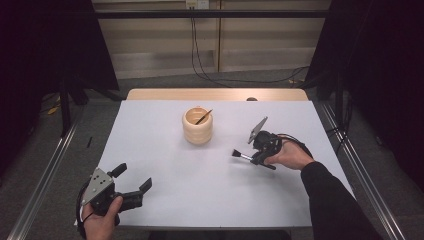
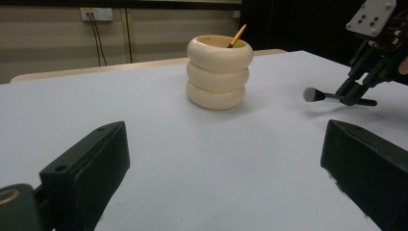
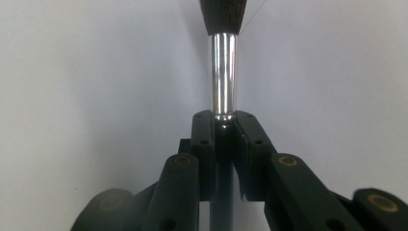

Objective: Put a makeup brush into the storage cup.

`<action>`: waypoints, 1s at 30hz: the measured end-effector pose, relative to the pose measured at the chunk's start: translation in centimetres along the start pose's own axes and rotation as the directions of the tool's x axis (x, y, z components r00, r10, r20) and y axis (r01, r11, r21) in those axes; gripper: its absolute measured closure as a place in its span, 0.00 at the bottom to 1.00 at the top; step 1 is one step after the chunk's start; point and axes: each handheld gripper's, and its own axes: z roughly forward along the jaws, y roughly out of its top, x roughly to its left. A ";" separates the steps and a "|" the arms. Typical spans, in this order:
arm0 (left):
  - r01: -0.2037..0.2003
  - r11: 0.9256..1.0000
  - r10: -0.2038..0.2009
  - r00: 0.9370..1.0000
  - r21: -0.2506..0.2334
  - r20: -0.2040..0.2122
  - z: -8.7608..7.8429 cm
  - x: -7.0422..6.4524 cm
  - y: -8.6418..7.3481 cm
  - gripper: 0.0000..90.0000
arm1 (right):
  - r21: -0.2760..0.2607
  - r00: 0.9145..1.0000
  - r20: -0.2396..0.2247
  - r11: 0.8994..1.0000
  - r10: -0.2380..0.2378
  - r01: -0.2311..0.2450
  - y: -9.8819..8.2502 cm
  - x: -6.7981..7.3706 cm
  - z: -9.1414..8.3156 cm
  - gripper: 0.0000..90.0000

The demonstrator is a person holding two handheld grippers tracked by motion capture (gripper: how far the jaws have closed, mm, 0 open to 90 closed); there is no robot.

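Fingers of right gripper clamped tight on brush right of centre, best lifted level toward cream pot at upper middle; left gripper wide open, empty, lower left.

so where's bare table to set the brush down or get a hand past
The widest bare patch is the middle of the white table, bordered by the ringed cream holder, the open left gripper and the right gripper clamping the brush. Left of the holder is also free. The tightest spot is around the right gripper.
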 end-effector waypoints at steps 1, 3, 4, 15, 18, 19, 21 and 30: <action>-0.004 1.000 0.004 1.000 0.000 -0.003 0.0 0.0 0.0 0.03 | 0.000 1.000 0.000 1.000 0.000 0.000 0.0 0.0 0.0 0.88; -0.002 1.000 0.002 1.000 -0.001 0.002 0.0 0.0 0.0 0.03 | -0.023 1.000 -0.001 1.000 0.020 -0.020 -0.4 -0.1 -0.3 0.88; -0.002 1.000 0.002 1.000 -0.002 0.002 0.0 0.0 0.0 0.03 | -0.023 1.000 -0.001 1.000 0.020 -0.020 -0.4 -0.1 -0.3 0.88; -0.001 1.000 0.001 1.000 -0.003 0.002 0.1 0.0 0.0 0.03 | -0.129 0.996 0.003 0.988 0.091 -0.090 -1.7 -0.1 -1.5 0.88; -0.001 1.000 0.001 1.000 0.001 0.014 0.0 -0.1 0.0 0.03 | -0.182 0.996 -0.009 0.979 0.094 -0.094 -2.0 0.2 -1.8 0.88; -0.001 1.000 0.001 1.000 0.001 0.014 0.0 -0.1 0.0 0.03 | -0.182 0.996 -0.009 0.979 0.094 -0.094 -2.0 0.2 -1.8 0.88; -0.003 1.000 0.003 1.000 0.001 0.010 0.0 -0.1 0.1 0.03 | -0.192 0.994 -0.024 0.975 0.105 -0.108 -2.2 0.4 -1.8 0.88; -0.003 1.000 0.003 1.000 0.000 0.009 0.0 -0.1 0.1 0.03 | -0.328 0.982 0.005 0.928 0.189 -0.177 -3.3 0.4 -2.2 0.88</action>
